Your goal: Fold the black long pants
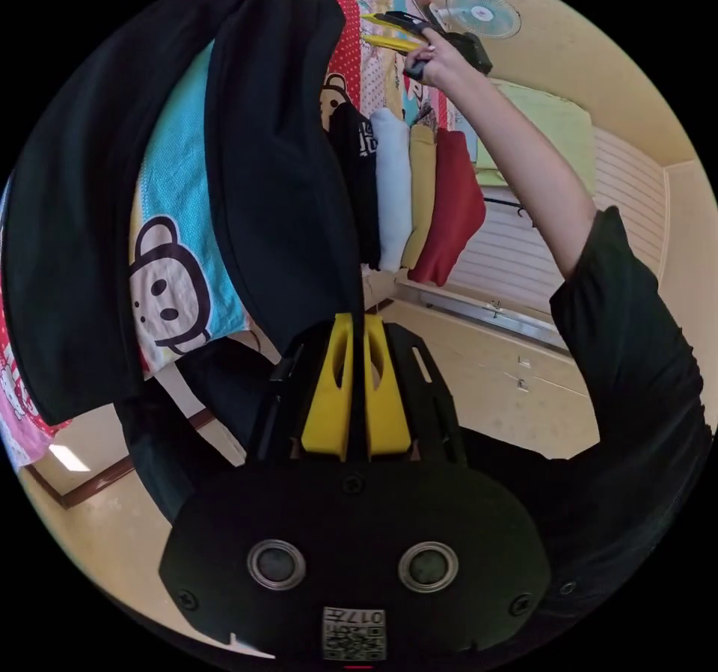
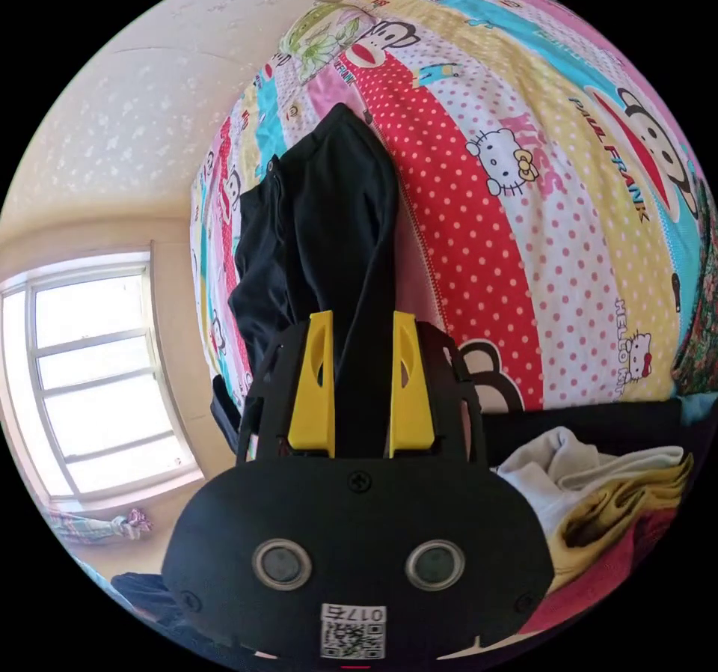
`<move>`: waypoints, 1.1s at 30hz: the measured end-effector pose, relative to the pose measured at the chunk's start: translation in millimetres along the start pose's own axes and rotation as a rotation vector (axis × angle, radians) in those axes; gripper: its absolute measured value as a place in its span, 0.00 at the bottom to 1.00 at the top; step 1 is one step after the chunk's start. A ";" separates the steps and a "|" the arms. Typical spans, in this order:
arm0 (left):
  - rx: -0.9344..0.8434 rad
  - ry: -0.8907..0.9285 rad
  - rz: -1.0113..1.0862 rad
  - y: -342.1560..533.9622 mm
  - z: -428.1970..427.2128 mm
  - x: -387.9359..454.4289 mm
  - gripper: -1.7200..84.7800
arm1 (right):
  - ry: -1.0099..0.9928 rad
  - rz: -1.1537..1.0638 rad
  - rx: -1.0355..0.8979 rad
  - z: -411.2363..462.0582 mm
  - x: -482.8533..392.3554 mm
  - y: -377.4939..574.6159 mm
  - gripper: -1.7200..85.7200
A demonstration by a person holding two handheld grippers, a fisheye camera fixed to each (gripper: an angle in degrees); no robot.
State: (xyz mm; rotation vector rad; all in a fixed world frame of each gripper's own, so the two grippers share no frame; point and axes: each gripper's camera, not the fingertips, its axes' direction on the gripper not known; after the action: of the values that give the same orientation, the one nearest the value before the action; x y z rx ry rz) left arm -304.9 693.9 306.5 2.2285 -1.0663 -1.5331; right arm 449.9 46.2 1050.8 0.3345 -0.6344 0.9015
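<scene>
Left gripper (image 1: 357, 324): yellow jaws pinch black fabric long pants (image 1: 277, 178).
Right gripper (image 2: 362, 324): jaws clamp pants (image 2: 329, 208).
Left gripper view, 1 o'clock: folded red garment (image 1: 452, 212).
Right gripper view, 9 o'clock: bright window (image 2: 82, 373).

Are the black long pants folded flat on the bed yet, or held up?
Held up: the black long pants hang, gripped by the left gripper and right gripper.
</scene>
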 end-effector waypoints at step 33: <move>0.533 0.154 -0.373 176.3 -189.8 -367.8 0.14 | 0.163 -0.524 -0.200 262.5 -197.2 240.4 0.11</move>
State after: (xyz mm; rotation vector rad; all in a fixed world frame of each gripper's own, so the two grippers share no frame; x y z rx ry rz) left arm -282.2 779.4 747.6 2.9958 -1.1657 -1.2715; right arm 68.5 -71.8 1129.4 0.2279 -0.4489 0.3548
